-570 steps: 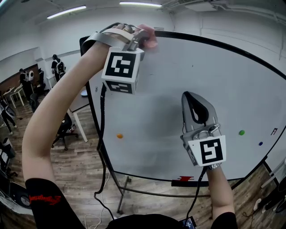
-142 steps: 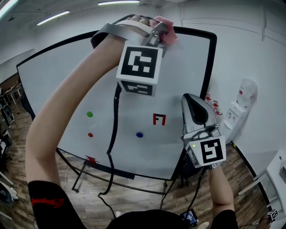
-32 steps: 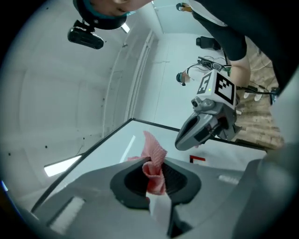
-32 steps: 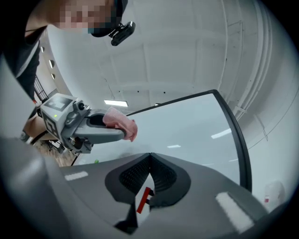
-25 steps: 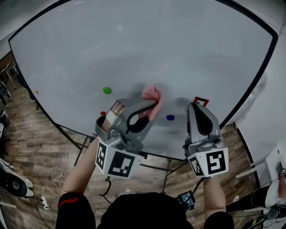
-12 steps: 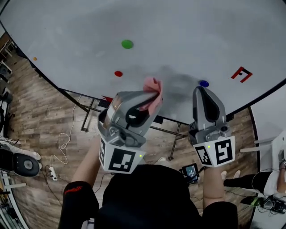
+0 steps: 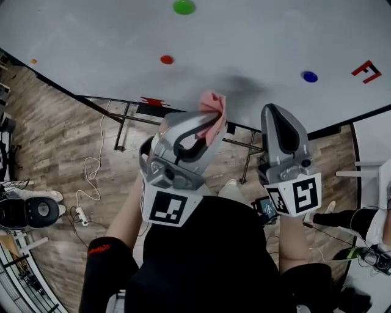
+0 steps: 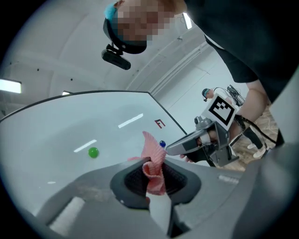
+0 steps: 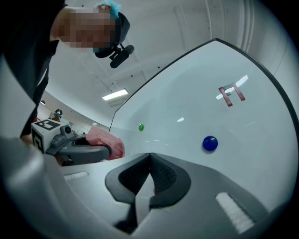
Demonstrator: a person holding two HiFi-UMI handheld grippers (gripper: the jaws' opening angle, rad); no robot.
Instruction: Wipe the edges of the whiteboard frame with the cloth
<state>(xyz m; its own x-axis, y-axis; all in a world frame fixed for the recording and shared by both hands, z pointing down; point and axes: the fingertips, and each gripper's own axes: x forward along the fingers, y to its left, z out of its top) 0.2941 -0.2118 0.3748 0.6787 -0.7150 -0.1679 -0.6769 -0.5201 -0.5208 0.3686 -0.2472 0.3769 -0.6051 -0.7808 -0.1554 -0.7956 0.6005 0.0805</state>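
Note:
A pink cloth (image 7: 212,116) sticks out of my left gripper (image 7: 204,125), whose jaws are shut on it; it also shows as a pink cloth (image 8: 153,163) between those jaws (image 8: 154,179). The cloth hangs just in front of the whiteboard's black bottom frame edge (image 7: 244,127), and I cannot tell whether it touches. The whiteboard (image 7: 244,43) fills the top of the head view. My right gripper (image 7: 278,122) is held to the right, jaws shut with nothing between them (image 9: 149,175), near the same bottom edge.
Magnets dot the board: green (image 7: 183,7), red (image 7: 166,59), blue (image 7: 310,76), plus a red F-shaped mark (image 7: 365,71). The board's metal stand (image 7: 125,125) and a white cable (image 7: 91,177) lie on the wooden floor below. A wheeled base (image 7: 30,211) sits left.
The view has tilted further down, so the board has slid up and its bottom frame edge now sits by the cloth. Both grippers stay shut, the left still holding the cloth.

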